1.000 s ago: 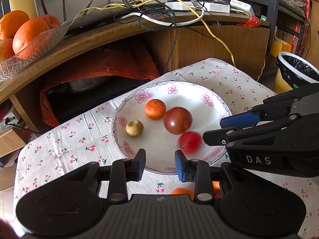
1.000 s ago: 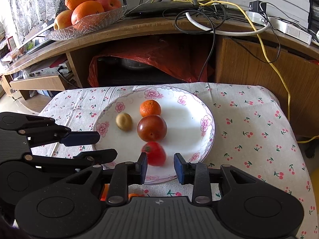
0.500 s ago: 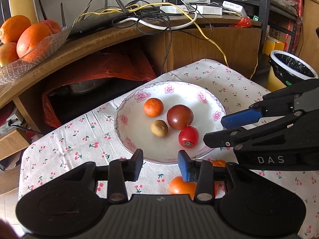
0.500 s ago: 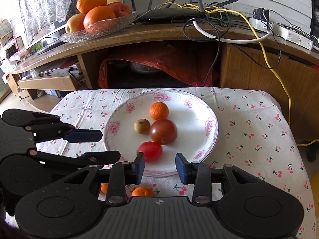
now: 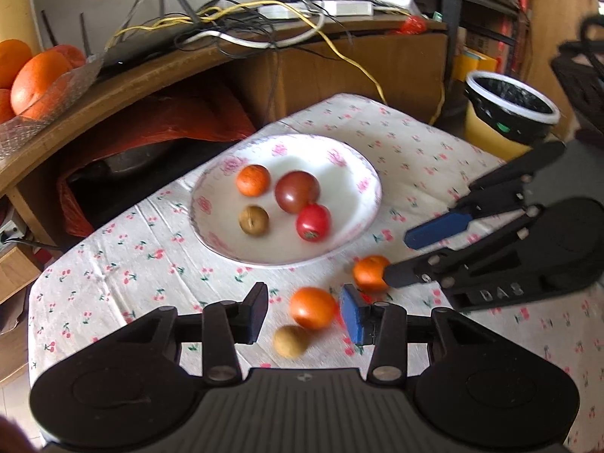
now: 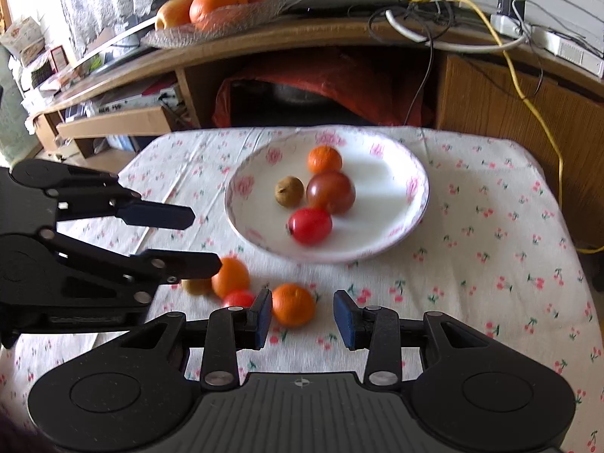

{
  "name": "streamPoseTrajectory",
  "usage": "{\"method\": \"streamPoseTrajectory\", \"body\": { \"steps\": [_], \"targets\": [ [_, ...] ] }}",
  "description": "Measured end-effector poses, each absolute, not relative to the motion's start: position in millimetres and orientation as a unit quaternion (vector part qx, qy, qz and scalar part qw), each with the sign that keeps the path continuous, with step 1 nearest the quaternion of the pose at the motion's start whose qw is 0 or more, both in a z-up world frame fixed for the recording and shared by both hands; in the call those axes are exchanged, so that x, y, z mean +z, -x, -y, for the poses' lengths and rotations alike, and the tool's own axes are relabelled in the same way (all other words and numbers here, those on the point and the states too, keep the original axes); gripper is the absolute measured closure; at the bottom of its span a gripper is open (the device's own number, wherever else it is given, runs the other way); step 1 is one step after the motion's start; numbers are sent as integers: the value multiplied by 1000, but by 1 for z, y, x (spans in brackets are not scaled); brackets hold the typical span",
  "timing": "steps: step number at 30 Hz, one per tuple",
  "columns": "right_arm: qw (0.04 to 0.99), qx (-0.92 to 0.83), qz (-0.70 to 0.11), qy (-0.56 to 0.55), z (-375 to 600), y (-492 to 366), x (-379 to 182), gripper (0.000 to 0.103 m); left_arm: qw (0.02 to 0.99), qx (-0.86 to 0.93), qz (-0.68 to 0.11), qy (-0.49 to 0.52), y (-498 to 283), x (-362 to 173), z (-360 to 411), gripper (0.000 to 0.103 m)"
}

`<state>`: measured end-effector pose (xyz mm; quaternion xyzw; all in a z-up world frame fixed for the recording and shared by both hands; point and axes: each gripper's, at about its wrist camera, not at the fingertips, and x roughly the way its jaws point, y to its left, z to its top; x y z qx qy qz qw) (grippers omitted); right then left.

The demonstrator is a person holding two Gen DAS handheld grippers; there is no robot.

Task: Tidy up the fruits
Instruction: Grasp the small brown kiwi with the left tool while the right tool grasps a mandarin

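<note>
A white floral plate on the cherry-print cloth holds a mandarin, a dark red tomato, a red tomato and a brown fruit. Loose on the cloth nearer me lie an orange fruit, a mandarin, a tan fruit and a small red tomato. My left gripper is open above the orange fruit. My right gripper is open, the mandarin just ahead of its jaws.
A wooden shelf behind the table carries a glass dish of oranges and tangled cables. A red bag sits under it. A lined bin stands to the right of the table.
Both grippers have pulled back from the plate toward the table's near side, bringing the loose fruits into view. The fruits on the plate have settled into a cluster.
</note>
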<state>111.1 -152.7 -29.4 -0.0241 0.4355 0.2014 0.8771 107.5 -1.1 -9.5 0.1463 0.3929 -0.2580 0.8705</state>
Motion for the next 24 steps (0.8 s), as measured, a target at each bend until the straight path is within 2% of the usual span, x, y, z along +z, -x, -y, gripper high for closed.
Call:
{"method": "streamPoseTrajectory", "body": {
  "steps": [24],
  "targets": [
    [863,219,-453,53,140,-124,-49,68,847,-262,-434,-161,-107,-37,-11,53]
  ]
}}
